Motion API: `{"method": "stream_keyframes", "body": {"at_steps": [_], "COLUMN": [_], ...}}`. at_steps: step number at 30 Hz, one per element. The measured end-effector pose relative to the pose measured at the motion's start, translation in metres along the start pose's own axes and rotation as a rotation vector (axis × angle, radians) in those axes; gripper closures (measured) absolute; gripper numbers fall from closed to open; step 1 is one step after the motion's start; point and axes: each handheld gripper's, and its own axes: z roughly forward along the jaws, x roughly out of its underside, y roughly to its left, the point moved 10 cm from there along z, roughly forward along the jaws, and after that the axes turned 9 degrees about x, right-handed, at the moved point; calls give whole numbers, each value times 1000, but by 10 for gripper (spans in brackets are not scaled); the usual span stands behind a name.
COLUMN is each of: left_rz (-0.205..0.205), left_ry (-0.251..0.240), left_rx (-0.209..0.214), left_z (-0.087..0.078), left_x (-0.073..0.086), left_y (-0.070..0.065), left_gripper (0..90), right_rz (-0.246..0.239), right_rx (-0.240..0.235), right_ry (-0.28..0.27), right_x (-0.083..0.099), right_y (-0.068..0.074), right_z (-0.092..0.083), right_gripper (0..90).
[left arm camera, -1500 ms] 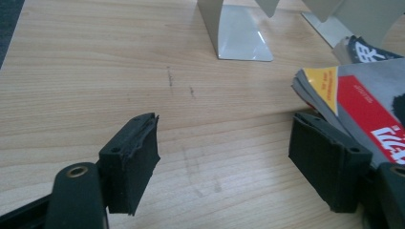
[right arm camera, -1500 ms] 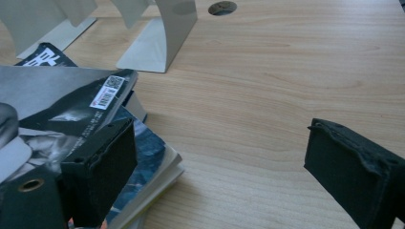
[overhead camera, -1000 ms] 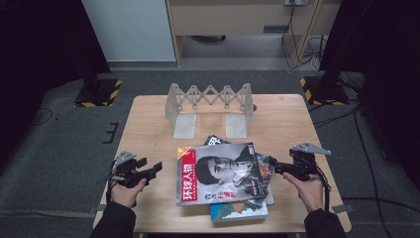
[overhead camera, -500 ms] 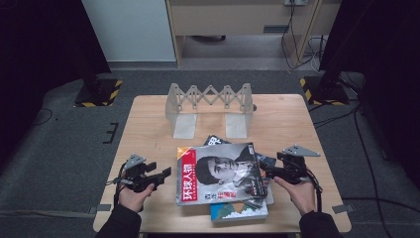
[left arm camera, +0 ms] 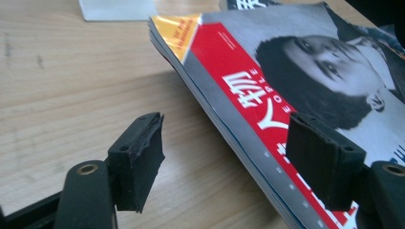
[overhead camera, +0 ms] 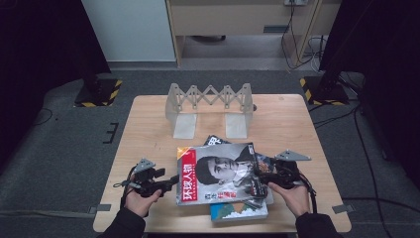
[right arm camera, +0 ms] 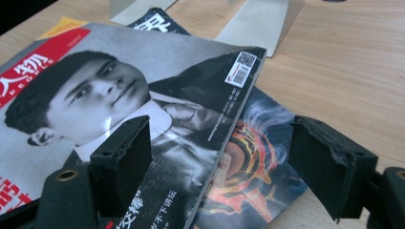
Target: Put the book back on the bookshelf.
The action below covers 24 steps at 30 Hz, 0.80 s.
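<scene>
A magazine point(overhead camera: 218, 171) with a red title band and a portrait cover tops a loose pile at the table's front. My left gripper point(overhead camera: 173, 181) is at its left edge. In the left gripper view the gripper point(left arm camera: 224, 143) is open, one pad over bare wood and the other over the magazine point(left arm camera: 267, 81), touching nothing. My right gripper point(overhead camera: 255, 181) is at the right edge. In the right gripper view its jaws point(right arm camera: 224, 157) have just been closing. They straddle the cover's edge point(right arm camera: 119, 95) without pressing on it.
Under the top magazine lie a flame-patterned one point(right arm camera: 258, 167) and a teal-covered book point(overhead camera: 237, 212) that juts toward the front edge. A pale accordion rack point(overhead camera: 210, 99) stands at the back of the wooden table point(overhead camera: 297, 129). Bare wood lies to either side.
Both hands have moved inward to the pile, the left to its left edge and the right to its right edge. The right jaws have narrowed.
</scene>
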Motion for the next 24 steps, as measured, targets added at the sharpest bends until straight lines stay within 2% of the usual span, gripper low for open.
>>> {"method": "stream_keyframes", "body": {"at_steps": [16,22,24], "left_rz": [-12,-38,-55], "left_ry": [90,99,106], "left_rx": [52,85,111], "left_z": [11,16,18], "left_x": [24,27,28], "left_y": [-19,-22,-25], "left_gripper": [286,279,277], "right_rz": [-18,-28,-28], "right_rx": [-35,-44,-45], "right_ry": [40,58,56], "right_x": [11,15,15], "right_y": [14,19,20], "right_z": [9,14,14], "right_gripper": [225,222,219]}}
